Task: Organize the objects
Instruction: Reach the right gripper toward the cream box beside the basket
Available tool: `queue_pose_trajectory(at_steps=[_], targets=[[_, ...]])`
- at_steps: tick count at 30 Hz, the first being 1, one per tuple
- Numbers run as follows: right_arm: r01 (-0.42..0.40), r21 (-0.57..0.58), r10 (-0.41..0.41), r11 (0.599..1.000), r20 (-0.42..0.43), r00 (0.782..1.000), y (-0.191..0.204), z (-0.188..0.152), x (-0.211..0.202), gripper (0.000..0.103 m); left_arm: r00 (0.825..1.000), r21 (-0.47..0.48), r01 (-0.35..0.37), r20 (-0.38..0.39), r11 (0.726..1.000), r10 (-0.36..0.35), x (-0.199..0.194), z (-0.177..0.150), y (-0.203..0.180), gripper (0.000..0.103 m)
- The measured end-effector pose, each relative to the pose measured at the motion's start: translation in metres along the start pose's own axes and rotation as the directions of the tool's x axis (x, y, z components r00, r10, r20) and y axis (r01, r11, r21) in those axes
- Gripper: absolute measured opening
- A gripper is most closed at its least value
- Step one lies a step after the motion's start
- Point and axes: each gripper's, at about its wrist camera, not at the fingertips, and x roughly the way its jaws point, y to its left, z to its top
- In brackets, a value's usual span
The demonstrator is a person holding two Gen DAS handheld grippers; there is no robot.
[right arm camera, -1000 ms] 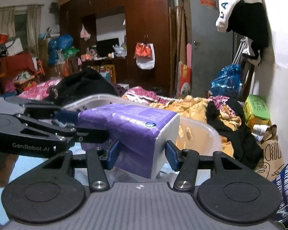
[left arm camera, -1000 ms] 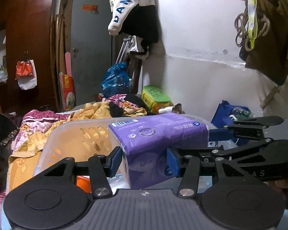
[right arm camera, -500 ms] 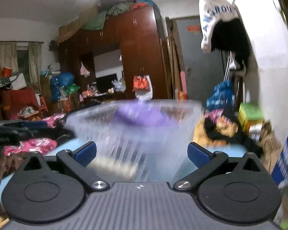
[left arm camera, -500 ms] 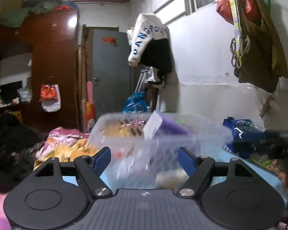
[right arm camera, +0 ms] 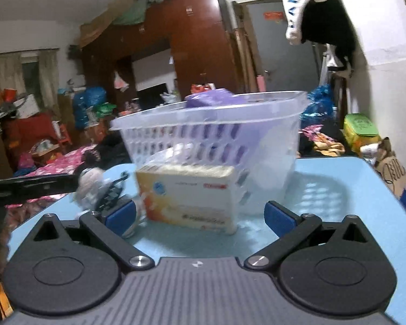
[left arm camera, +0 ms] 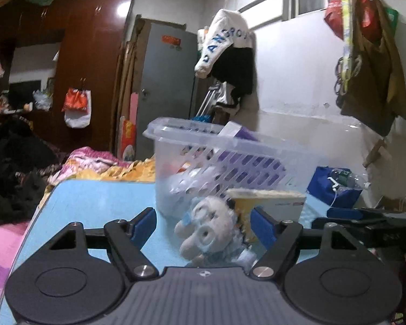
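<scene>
A clear plastic basket (left arm camera: 203, 146) (right arm camera: 270, 108) stands on the blue table (left arm camera: 94, 203) (right arm camera: 338, 197). A purple tissue pack (left arm camera: 241, 132) (right arm camera: 211, 98) lies inside it, tilted, one end above the rim. A grey-white plush toy (left arm camera: 205, 230) (right arm camera: 92, 187) and a yellow-white box (left arm camera: 268, 203) (right arm camera: 189, 192) lie on the table in front of the basket. My left gripper (left arm camera: 204, 223) is open and empty, fingers either side of the plush toy. My right gripper (right arm camera: 200, 215) is open and empty, fingers either side of the box.
A bed with heaped clothes (left arm camera: 94, 162) lies beyond the table. A blue bag (left arm camera: 335, 187) sits by the white wall on the right. A wardrobe (right arm camera: 192, 54) and a grey door (left arm camera: 165, 86) stand behind. Bags hang on the wall (left arm camera: 370, 67).
Both grippers let go of the purple tissue pack, which now lies in the basket. Both opened, drew back and dropped low toward the table, facing the plush toy and box.
</scene>
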Motion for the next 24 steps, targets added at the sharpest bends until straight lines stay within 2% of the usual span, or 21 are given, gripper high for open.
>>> queue_pose_trajectory(at_steps=[5, 7, 9, 13, 18, 21, 24], targets=[[0.022, -0.03, -0.022, 0.999, 0.005, 1.0, -0.012, 0.01, 0.006, 0.097, 0.999, 0.094, 0.051, 0.005, 0.994, -0.052, 0.009, 0.024, -0.026, 0.079], [0.027, -0.046, -0.027, 0.999, -0.007, 1.0, -0.015, 0.012, 0.008, 0.09, 0.998, 0.129, 0.067, -0.026, 0.989, -0.064, 0.022, 0.032, -0.037, 0.078], [0.021, -0.063, -0.022, 0.998, -0.023, 0.999, -0.018, 0.012, 0.011, 0.083, 0.998, 0.137, 0.053, -0.052, 0.989, -0.047, 0.035, 0.035, -0.042, 0.074], [0.033, -0.084, -0.037, 0.996, -0.037, 0.999, -0.021, 0.012, 0.015, 0.082, 0.994, 0.116, 0.069, -0.094, 0.991, -0.058, 0.052, 0.034, -0.043, 0.072], [0.015, -0.095, -0.021, 0.995, -0.063, 0.998, -0.023, 0.016, 0.023, 0.074, 0.989, 0.179, 0.04, -0.147, 0.983, -0.014, 0.066, 0.032, -0.05, 0.069], [0.025, -0.141, -0.036, 0.99, -0.08, 0.996, -0.019, 0.019, 0.031, 0.073, 0.982, 0.206, 0.039, -0.188, 0.978, 0.0, 0.077, 0.03, -0.05, 0.069], [0.008, -0.172, -0.029, 0.985, -0.121, 0.992, -0.017, 0.019, 0.042, 0.064, 0.974, 0.249, 0.054, -0.227, 0.967, 0.004, 0.088, 0.024, -0.051, 0.069]])
